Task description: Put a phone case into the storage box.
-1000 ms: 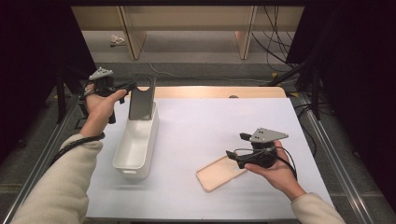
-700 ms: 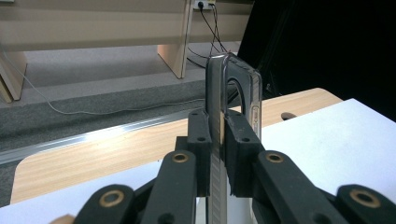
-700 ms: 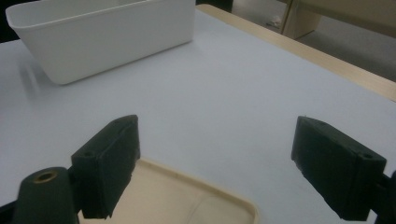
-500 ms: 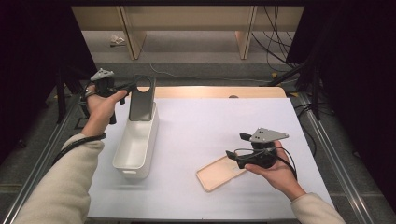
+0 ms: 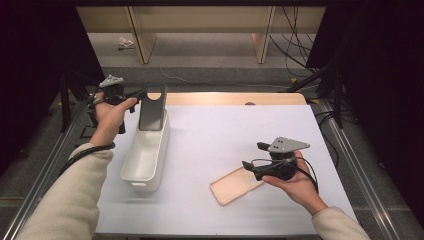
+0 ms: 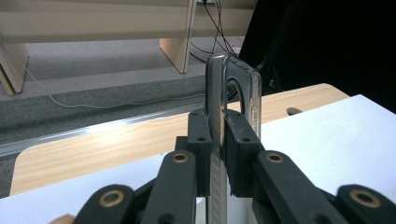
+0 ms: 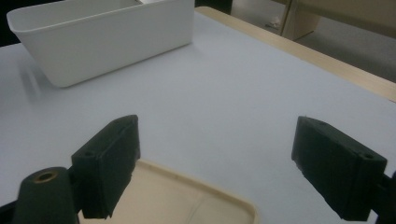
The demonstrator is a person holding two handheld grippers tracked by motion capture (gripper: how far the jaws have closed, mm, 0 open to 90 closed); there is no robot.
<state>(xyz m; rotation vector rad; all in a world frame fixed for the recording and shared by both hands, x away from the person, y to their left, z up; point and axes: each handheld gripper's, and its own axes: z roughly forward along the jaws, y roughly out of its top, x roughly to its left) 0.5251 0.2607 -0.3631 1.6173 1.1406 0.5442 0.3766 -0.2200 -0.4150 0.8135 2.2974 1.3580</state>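
Since the earlier frames almost nothing has shifted: both my hands stay where they were, and the phone case hangs at the same place. On the white table sheet [image 5: 220, 135] stands the long white bin [image 5: 146, 156], my landmark. At the far end of the bin my left gripper [image 5: 136, 93] is clamped on the clear smoky phone case [image 5: 152, 106], which stands upright with its lower edge just above or inside the bin; I cannot tell if it touches. In the left gripper view the pads press on both faces of the case [image 6: 219, 116]. Well to the right of the bin lies a beige tray [image 5: 235, 185], and my right gripper [image 5: 248, 167] waits over its near corner with jaws wide apart, holding nothing. I judge the step is placing the case into the bin. Next I should lower it a little, then release the grip.
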